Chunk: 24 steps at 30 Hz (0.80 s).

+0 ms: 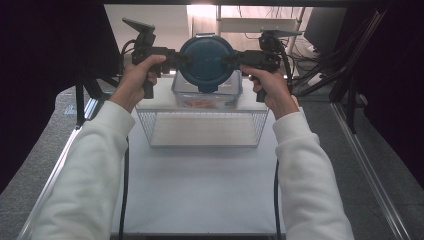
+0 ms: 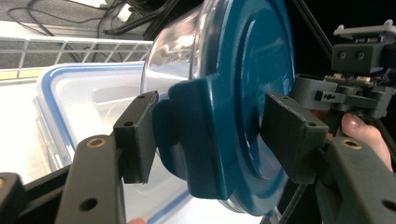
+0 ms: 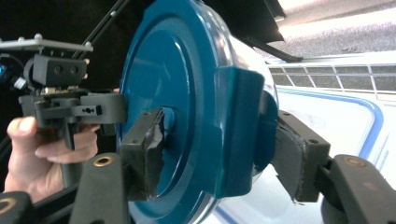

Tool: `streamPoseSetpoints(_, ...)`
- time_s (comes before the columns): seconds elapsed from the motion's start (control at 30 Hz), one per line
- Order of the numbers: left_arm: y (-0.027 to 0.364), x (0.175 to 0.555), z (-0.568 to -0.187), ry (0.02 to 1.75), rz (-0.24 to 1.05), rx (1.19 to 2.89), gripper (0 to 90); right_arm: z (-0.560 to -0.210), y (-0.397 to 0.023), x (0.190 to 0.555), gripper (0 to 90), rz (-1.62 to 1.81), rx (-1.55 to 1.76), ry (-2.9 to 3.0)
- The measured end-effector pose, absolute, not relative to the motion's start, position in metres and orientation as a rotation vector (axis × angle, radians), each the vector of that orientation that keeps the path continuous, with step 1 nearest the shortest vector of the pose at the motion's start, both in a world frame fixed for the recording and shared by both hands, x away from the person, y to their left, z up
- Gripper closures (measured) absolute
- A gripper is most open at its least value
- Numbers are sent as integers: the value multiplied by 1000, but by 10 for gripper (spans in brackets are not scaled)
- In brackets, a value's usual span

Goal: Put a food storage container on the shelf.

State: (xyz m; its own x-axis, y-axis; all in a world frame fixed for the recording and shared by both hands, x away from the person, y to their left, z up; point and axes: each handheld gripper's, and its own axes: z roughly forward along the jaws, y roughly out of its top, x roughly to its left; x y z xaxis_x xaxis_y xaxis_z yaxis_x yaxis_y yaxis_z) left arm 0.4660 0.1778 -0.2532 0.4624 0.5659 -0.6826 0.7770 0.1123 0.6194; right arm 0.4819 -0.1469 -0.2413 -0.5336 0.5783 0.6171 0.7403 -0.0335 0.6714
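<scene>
Table (image 1: 200,185) — the white surface that fills the lower middle of the high view, with my two sleeves coming in from the bottom corners. I keep everything at its far end, upper centre of the frame.

Wire basket (image 1: 202,127) — sits at mid-frame on the table; I can see nothing in it but its pale floor.

Clear container (image 1: 207,95) — rectangular, blue-rimmed, just behind the basket. Something orange lies at its bottom; I cannot tell what it is.

Round lidded bowl (image 1: 207,62) — the thing I am working with, held in the air above the clear container, tipped on edge so that its dark-blue lid faces the camera. In the left gripper view the clear bowl body (image 2: 175,51) shows behind the lid (image 2: 252,93). I cannot see whether anything is inside.

Left gripper (image 1: 181,56) and right gripper (image 1: 231,59) — one on each side of the lid, each at a side latch tab, which I judge is why the bowl hangs steady between them. The left jaws straddle the tab (image 2: 187,121), the right jaws likewise (image 3: 238,126); both pairs stand partly apart, pads against the lid's edge.
</scene>
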Motion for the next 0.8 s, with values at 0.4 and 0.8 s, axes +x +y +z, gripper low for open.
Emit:
streamPoseSetpoints(0.4, 177, 480, -267, 1273, -292, 1494, 327, -256, -146, 501, 331, -1566, -1548, -1895)
streamPoseSetpoints(0.8, 171, 474, -263, 1215, -148, 1501, 140, -253, -139, 494, 146, -1663, -1543, -2020)
